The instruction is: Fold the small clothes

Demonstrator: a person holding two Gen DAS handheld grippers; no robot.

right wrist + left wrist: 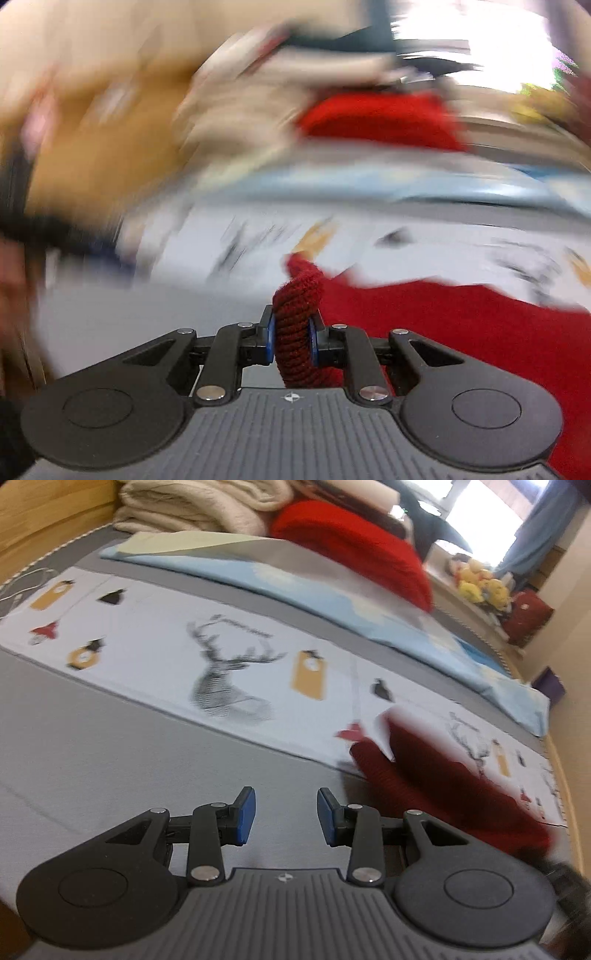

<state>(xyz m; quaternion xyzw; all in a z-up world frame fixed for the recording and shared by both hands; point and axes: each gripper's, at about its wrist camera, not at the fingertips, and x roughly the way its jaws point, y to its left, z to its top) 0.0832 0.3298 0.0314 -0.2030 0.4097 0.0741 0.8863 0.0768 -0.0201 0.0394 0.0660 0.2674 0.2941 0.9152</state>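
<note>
The dark red knit garment (295,332) is a thick, ribbed piece of wool-like fabric, deep maroon in colour. In the right wrist view a bunched, rope-like fold of it stands upright between the blue pads of the right gripper (292,341), whose fingers (270,339) are pressed narrowly against it from both sides. From that pinch the rest of the garment spreads away toward 3 and 4 o'clock as a broad red sheet, lying over the grey bed surface (110,321). Much of this view is smeared by motion blur.

In the left wrist view the same garment (443,775) shows at about 3 o'clock, blurred, draped across the edge of a white printed cloth (229,657) with deer heads and orange tags. The left gripper (286,821) hovers over bare grey bed, its fingers (246,818) set moderately apart with nothing between them, the garment just to its right.

Beyond the printed cloth, toward 12 o'clock, lie a folded pale blue cloth (314,590), a bright red knit (351,542) and a cream blanket pile (192,506).
</note>
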